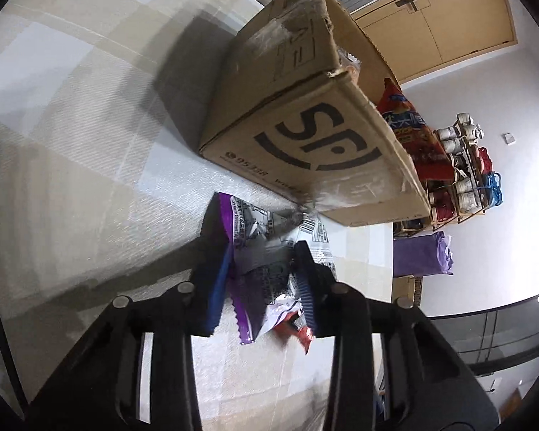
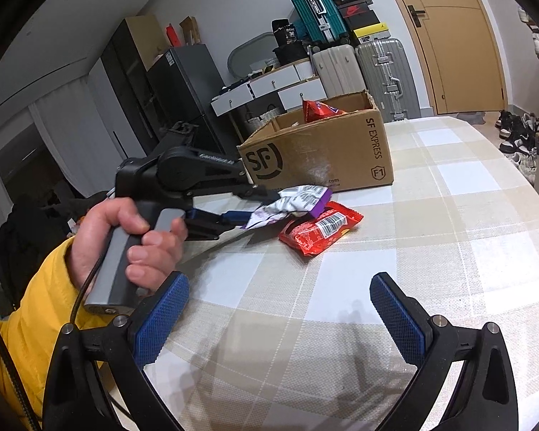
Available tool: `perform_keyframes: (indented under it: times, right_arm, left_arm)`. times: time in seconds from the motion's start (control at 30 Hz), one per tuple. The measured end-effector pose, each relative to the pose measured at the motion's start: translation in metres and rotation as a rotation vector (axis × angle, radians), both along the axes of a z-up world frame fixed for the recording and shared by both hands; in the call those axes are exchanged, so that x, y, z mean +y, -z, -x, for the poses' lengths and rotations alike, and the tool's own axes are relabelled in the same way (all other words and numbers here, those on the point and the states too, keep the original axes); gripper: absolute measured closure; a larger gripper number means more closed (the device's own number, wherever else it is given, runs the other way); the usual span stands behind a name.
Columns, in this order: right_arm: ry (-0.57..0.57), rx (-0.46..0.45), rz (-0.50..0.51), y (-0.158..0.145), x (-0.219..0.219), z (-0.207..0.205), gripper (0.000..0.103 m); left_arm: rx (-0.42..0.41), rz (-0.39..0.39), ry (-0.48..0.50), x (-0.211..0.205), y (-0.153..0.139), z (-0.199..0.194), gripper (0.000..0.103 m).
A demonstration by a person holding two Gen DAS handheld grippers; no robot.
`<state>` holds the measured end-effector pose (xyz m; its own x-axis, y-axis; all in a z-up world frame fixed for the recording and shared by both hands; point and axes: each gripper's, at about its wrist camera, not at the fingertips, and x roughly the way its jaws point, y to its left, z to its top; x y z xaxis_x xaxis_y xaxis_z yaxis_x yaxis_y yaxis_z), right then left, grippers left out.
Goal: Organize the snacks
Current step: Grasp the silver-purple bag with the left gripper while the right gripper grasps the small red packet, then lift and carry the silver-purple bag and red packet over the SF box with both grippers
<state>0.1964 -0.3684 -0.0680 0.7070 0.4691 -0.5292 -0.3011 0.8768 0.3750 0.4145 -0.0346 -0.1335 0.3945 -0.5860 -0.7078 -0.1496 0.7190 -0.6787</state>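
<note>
My left gripper [image 1: 260, 248] is shut on a purple and silver snack packet [image 1: 262, 251], held just in front of the SF cardboard box [image 1: 298, 136]. In the right wrist view the left gripper [image 2: 255, 203] holds the purple packet [image 2: 298, 203] a little above a red snack packet [image 2: 319, 228] lying on the checked tablecloth [image 2: 431, 215]. The box [image 2: 319, 154] stands open behind them with a red packet [image 2: 318, 109] sticking out. My right gripper [image 2: 280, 309] is open and empty over the near part of the table.
Suitcases [image 2: 381, 72] and a wooden door [image 2: 456, 36] stand behind the table. A shoe rack [image 1: 463, 165] is against the wall. The table edge curves away at the right, with shoes [image 2: 517, 136] on the floor beyond.
</note>
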Motion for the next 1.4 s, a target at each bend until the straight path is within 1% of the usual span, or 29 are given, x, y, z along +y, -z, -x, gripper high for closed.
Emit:
perform_keyframes:
  times: [0.13, 0.23, 0.3, 0.37, 0.43, 0.5, 0.67, 0.7, 0.83, 0.87, 0.97, 1.03, 1.1, 1.17, 1.2, 1.27, 1.3, 1.33, 1.4]
  right_arm:
    - [-0.003, 0.001, 0.023, -0.003, 0.002, 0.000, 0.001]
    - [-0.004, -0.007, 0.029, -0.007, 0.002, 0.000, 0.001]
    - [-0.012, -0.004, 0.031, -0.010, 0.003, -0.004, 0.001]
    - [-0.027, 0.000, 0.036, -0.012, 0.005, -0.011, 0.001]
    - [-0.031, 0.015, 0.048, -0.014, 0.008, -0.022, 0.001]
    - [-0.030, 0.028, 0.038, -0.016, 0.007, -0.035, 0.001]
    - [-0.002, 0.133, 0.039, -0.012, 0.010, -0.085, 0.001]
    - [0.002, 0.170, 0.032, -0.008, 0.010, -0.098, 0.001]
    - [0.030, 0.337, 0.011, 0.016, 0.012, -0.140, 0.001]
    - [0.043, 0.353, 0.006, 0.020, 0.012, -0.146, 0.001]
    - [0.062, 0.388, 0.078, 0.031, 0.022, -0.158, 0.001]
    - [0.063, 0.382, 0.134, 0.032, 0.032, -0.160, 0.006]
    - [0.068, 0.363, 0.217, 0.032, 0.043, -0.159, 0.012]
    - [0.078, 0.344, 0.288, 0.034, 0.052, -0.156, 0.017]
    - [0.069, 0.331, 0.317, 0.034, 0.056, -0.155, 0.022]
    - [0.042, 0.308, 0.339, 0.035, 0.061, -0.152, 0.031]
    - [0.003, 0.295, 0.345, 0.034, 0.065, -0.150, 0.040]
    - [-0.020, 0.286, 0.353, 0.033, 0.068, -0.149, 0.046]
    - [-0.046, 0.295, 0.324, 0.032, 0.069, -0.148, 0.048]
  left_arm:
    - [-0.010, -0.024, 0.011, -0.002, -0.009, 0.002, 0.077]
    - [-0.018, -0.043, 0.020, -0.003, -0.016, 0.011, 0.078]
    - [-0.020, -0.049, 0.014, 0.003, -0.014, 0.016, 0.078]
    - [-0.027, -0.069, 0.005, 0.010, -0.011, 0.025, 0.078]
    - [-0.031, -0.084, 0.000, 0.016, -0.015, 0.033, 0.078]
    - [-0.035, -0.098, 0.003, 0.021, -0.021, 0.041, 0.079]
    - [-0.053, -0.137, -0.006, 0.034, -0.031, 0.056, 0.080]
    - [-0.061, -0.149, -0.006, 0.043, -0.033, 0.063, 0.080]
    - [-0.098, -0.209, -0.010, 0.046, -0.038, 0.084, 0.080]
    - [-0.103, -0.209, -0.008, 0.048, -0.039, 0.085, 0.080]
    - [-0.110, -0.199, -0.007, 0.040, -0.047, 0.086, 0.080]
    - [-0.119, -0.207, -0.009, 0.041, -0.055, 0.088, 0.080]
    - [-0.125, -0.204, -0.009, 0.057, -0.055, 0.097, 0.080]
    - [-0.130, -0.202, -0.009, 0.052, -0.061, 0.095, 0.080]
    - [-0.138, -0.202, -0.008, 0.061, -0.049, 0.103, 0.080]
    - [-0.148, -0.201, -0.010, 0.064, -0.040, 0.107, 0.080]
    - [-0.152, -0.201, -0.009, 0.065, -0.040, 0.108, 0.080]
    - [-0.156, -0.202, -0.006, 0.065, -0.041, 0.109, 0.080]
    - [-0.156, -0.194, 0.000, 0.067, -0.041, 0.114, 0.081]
